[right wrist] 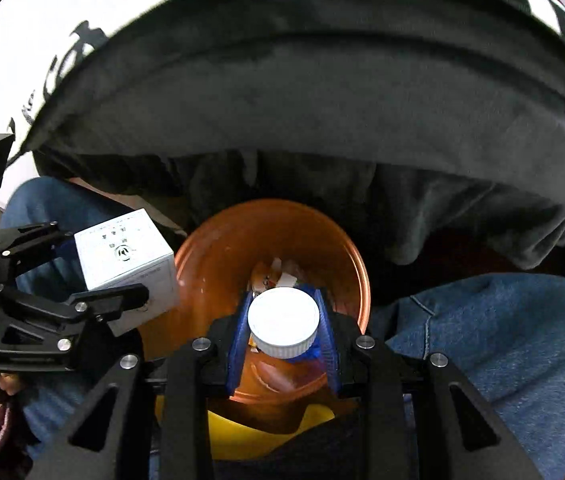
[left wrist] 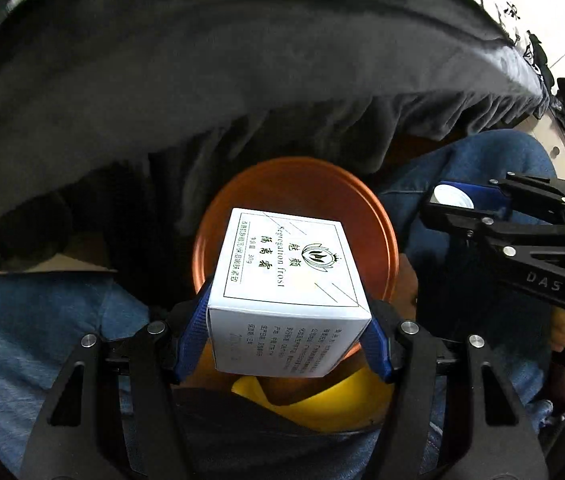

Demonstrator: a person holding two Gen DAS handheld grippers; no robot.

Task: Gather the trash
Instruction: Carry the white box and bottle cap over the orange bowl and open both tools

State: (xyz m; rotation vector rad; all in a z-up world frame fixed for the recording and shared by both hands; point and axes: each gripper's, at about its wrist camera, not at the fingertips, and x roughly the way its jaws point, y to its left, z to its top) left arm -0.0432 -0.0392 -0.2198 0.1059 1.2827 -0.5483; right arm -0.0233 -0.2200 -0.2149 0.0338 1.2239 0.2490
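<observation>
- Left wrist view: the left gripper [left wrist: 288, 338] is clamped on a white box [left wrist: 288, 280] with green print, its blue pads [left wrist: 196, 332] pressed against the box's two sides.
- The box hangs above an orange bin [left wrist: 302, 184], whose round rim shows behind and around it.
- A yellow liner [left wrist: 322, 404] shows at the near edge of the bin, just below the box.
- To the right in this view, the right gripper [left wrist: 466, 202] holds a white-capped bottle [left wrist: 452, 196] between its fingers, well apart from the box.
- A dark grey cloth [left wrist: 242, 72] hangs across the far side, and blue jeans [left wrist: 22, 332] fill the near left.
- Right wrist view: the right gripper [right wrist: 284, 328] is closed around the white-capped bottle [right wrist: 284, 322], with blue pads [right wrist: 238, 336] on either side of it.
- The bottle sits over the mouth of the orange bin [right wrist: 218, 256], where small scraps [right wrist: 278, 274] lie inside.
- At left, the left gripper [right wrist: 94, 276] grips the white box [right wrist: 122, 256] just beside the bin's left rim.
- The yellow liner [right wrist: 238, 436] shows near the bottom, and blue jeans [right wrist: 502, 340] lie to the right.
</observation>
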